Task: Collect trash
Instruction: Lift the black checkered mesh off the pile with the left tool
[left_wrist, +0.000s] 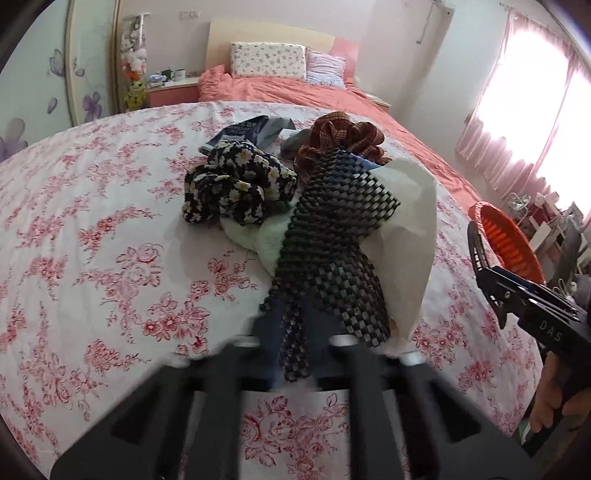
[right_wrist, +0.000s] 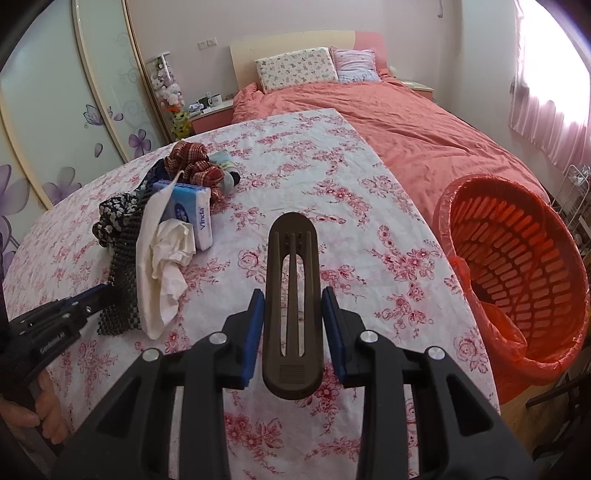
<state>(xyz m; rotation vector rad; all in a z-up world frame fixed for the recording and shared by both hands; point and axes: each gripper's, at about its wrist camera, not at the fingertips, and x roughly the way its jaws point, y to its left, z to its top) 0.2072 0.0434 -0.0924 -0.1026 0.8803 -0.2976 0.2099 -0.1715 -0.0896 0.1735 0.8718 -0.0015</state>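
Note:
My left gripper is shut on the near end of a black mesh mat, which rises off the table in front of it. A large white tissue hangs against the mat's right side; whether it is pinched too I cannot tell. From the right wrist view the left gripper sits at the far left with the mat and tissue. My right gripper is shut on a dark brown slotted oblong piece. An orange bin with a red liner stands off the table's right edge.
On the flowered tablecloth lie a daisy-print cloth, a brown plaid cloth, a blue Vinda tissue pack and a crumpled tissue. A bed stands beyond the table. A hand holds the right gripper.

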